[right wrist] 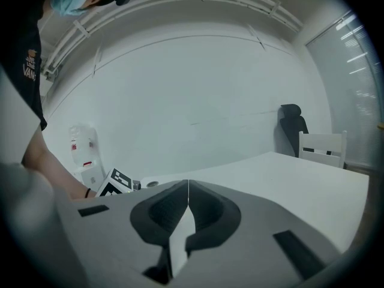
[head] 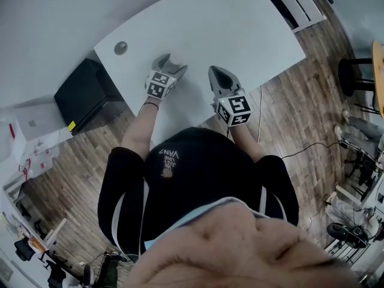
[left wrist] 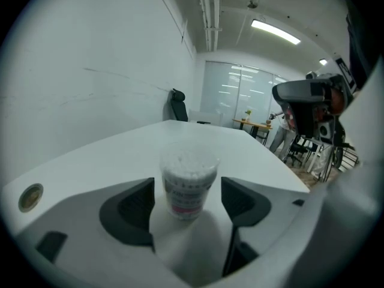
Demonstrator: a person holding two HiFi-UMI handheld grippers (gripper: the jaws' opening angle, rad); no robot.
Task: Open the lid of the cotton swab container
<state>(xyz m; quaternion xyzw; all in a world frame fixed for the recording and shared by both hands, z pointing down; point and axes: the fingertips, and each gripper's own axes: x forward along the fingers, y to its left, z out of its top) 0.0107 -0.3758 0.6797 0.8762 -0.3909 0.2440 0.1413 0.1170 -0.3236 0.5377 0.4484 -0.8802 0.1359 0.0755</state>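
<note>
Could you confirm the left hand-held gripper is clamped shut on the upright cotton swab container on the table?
No: the left gripper view shows the left hand-held gripper open, its jaws clear of the upright cotton swab container on the table.

On the white table (head: 240,35), the clear cotton swab container (left wrist: 188,185) shows white swabs and a pink-banded label, the left gripper (head: 170,60) and right gripper (head: 214,70) over the table are grey with black pads (left wrist: 135,212) and black-and-white checked marker cubes (head: 159,84), and beside the table lies brown wood-grain floor (head: 78,179).
</note>
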